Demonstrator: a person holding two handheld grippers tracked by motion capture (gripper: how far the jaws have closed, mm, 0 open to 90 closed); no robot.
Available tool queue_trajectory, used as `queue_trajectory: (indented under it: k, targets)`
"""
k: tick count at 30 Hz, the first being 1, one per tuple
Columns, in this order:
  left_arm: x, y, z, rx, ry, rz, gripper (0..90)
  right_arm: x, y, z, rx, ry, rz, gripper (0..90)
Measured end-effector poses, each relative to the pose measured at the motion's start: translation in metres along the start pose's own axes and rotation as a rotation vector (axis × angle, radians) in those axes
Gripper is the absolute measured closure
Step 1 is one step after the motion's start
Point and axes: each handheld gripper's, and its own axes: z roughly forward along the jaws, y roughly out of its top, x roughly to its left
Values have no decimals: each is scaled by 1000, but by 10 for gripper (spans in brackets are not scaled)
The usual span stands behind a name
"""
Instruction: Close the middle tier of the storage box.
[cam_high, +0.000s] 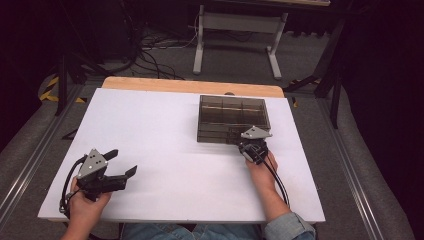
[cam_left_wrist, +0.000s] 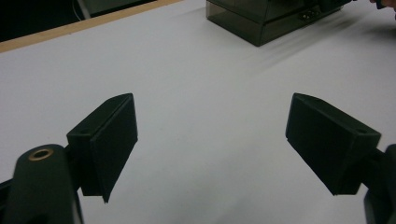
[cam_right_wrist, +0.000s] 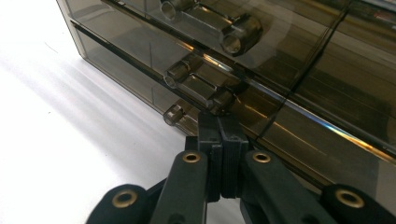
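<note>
A smoky see-through drawer box (cam_high: 232, 117) stands on the white table (cam_high: 165, 140), right of centre. My right gripper (cam_high: 244, 143) is at the box's front face. In the right gripper view its jaws are pressed together, and the right gripper (cam_right_wrist: 219, 120) touches the box front just under a clear bar handle (cam_right_wrist: 196, 86). Beside it a lower handle post (cam_right_wrist: 173, 114) sticks out. I see nothing between the jaws. My left gripper (cam_high: 125, 161) rests open near the front left, far from the box (cam_left_wrist: 261, 21). Only bare table lies between the left gripper's (cam_left_wrist: 210, 140) jaws.
The table's wooden far edge (cam_high: 192, 86) runs behind the box. Beyond it on the floor are a white desk frame (cam_high: 237, 35) and loose cables (cam_high: 150, 50). Yellow-black tape (cam_high: 50, 89) marks the floor at left.
</note>
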Motion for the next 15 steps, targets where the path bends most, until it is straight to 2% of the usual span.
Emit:
queue_trajectory:
  k: [2,5,8,15]
  targets:
    - [0,0,0,-1,-1,1,174,0,0,-1,5,-3,-9,888]
    - [0,1,0,-5,-1,-3,174,-1,-1,-7,13,3,1,879]
    - [-1,1,0,-7,-2,1,174,-1,-1,-17,-3,23,17,870]
    - [-2,1,-2,-15,0,5,174,8,2,-43,-47,47,-47,851]
